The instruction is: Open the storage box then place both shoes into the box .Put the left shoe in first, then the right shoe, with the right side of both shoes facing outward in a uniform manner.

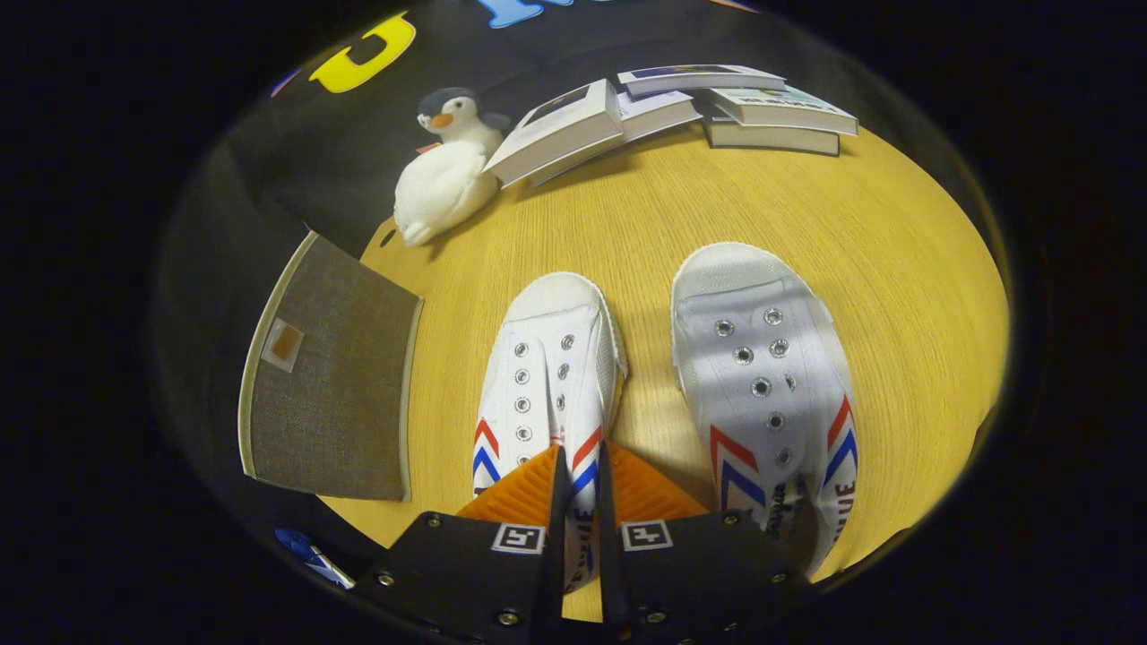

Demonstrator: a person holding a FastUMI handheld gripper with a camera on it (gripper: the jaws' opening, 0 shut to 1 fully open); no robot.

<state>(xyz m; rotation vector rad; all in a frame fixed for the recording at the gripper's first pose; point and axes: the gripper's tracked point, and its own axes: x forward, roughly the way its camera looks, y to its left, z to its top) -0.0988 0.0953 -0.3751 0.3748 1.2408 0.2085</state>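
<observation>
Two white canvas shoes with red and blue chevrons stand side by side on the wooden table (717, 206), toes pointing away from me. My gripper (580, 502) is shut on the left shoe (551, 376); its two fingers pinch the shoe's right side wall near the opening, and a strip of that wall shows in the narrow gap between them. The right shoe (762, 376) stands apart, just right of the fingers. The grey fabric storage box (327, 376), with a pale rim and a small tag, sits to the left of the left shoe at the table's left edge. Its flat fabric top faces me.
A plush penguin (448, 166) lies beyond the box at the far left of the table. Several books (681, 112) are spread along the far edge behind the shoes. Bare wood lies between the shoes and the books, and to the right of the right shoe.
</observation>
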